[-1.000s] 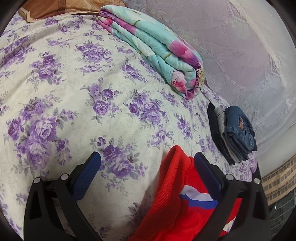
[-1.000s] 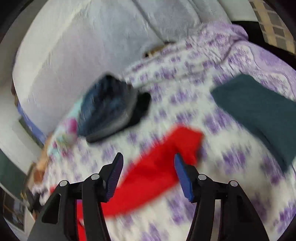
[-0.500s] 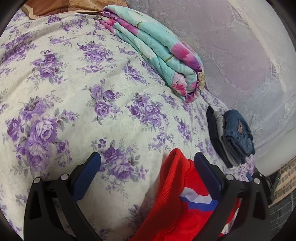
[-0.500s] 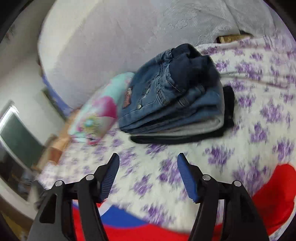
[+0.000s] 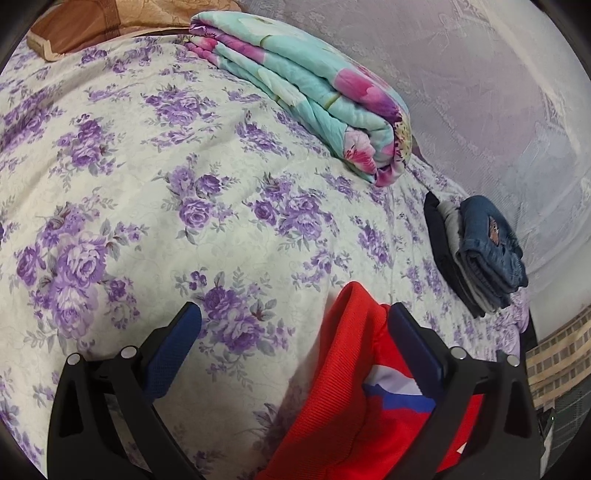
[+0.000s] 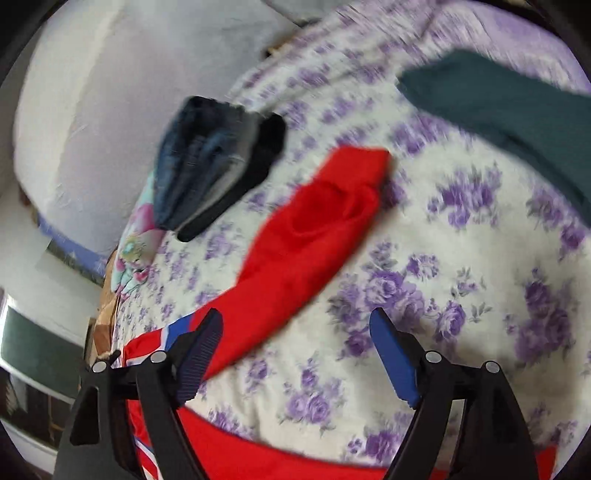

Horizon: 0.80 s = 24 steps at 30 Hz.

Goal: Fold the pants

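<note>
**Red pants spread on bed, both grippers wide**

Left gripper (image 5: 293,321) is hovering over the bedspread (image 5: 147,184) with jaws standing wide; the red pants (image 5: 351,387) are bunching up against its right-side pad, nothing is pinched between the two pads. A white and blue stripe on the pants is showing just beside that pad.

Right gripper (image 6: 295,332) is also gaping wide, its jaws having just been opening; only bedspread (image 6: 461,277) is lying between the tips, and the red pants (image 6: 306,229) are passing behind its left-side finger. That view is blurring from motion. One red leg is stretching away from the gripper across the bed's middle, with more red fabric lying along the bottom of the view under the gripper.

Further off, a folded clothes stack (image 5: 476,251) with jeans on top, grey and black under, is sitting near the bed's far edge by the lace curtain (image 5: 480,92); in the right view the same stack (image 6: 214,162) is lying just past the red leg, apart from it. A dark teal garment (image 6: 517,110) is lying flat toward the bed's right side. A folded floral quilt (image 5: 314,96) is resting farther along the curtain side of the bed, and a tan pillow (image 5: 110,22) is showing at the far corner.
</note>
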Tool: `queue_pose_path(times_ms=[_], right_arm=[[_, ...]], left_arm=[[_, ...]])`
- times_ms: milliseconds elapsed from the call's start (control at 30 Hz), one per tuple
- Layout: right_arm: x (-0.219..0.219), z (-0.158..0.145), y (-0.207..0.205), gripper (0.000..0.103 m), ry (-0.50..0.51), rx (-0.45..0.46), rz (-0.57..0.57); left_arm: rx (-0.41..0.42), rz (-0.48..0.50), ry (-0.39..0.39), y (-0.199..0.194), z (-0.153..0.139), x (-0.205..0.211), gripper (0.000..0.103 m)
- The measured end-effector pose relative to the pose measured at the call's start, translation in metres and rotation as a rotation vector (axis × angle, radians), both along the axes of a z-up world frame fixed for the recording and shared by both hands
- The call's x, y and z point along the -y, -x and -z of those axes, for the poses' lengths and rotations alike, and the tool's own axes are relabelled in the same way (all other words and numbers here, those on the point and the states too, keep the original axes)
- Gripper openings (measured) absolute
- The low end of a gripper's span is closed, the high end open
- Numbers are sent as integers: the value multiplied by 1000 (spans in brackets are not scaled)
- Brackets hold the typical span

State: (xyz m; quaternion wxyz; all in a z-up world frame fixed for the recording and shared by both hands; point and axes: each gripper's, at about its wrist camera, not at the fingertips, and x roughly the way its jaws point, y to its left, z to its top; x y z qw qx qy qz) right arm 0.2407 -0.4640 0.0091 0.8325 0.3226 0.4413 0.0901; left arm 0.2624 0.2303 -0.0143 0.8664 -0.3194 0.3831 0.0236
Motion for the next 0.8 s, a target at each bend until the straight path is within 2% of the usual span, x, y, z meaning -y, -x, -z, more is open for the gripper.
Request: queue_pose_path(times_ms=[100,167,200,267,333,400,467,567,633,733,800], right_arm=[[-37,4,-49,82,-75,-13,-56],[-83,-20,-96,82,-61,67,-148],[-117,-40,-124,82,-18,154,-230],[-159,-63,-155,82,62,241,-315],[-168,-72,-160,82,67,258,-294],[-155,-72,-143,82,-6,242,-295],[-125,-65,-111,82,18,219,-263],[-61,-44,-49,82,76,159,-138],[-20,-25,-19,82,56,83,-41],[6,0,-18,83,-22,-21,23],[-6,10,-39,83,-73,-43,-8]], left_arm=[[3,-5,9,0,2,-2,98],[23,-10,53,2,4,-9,98],[39,-14,81,4,5,-13,98],[66,-21,131,9,6,-20,98],[85,-31,166,13,8,-25,98],[84,-30,161,12,7,-25,98],[57,-22,122,8,5,-19,98],[28,-9,59,4,2,-9,98],[8,-4,14,1,0,-2,98],[-11,-3,-13,-1,1,1,98],[-10,-9,-3,-1,2,-1,98]])
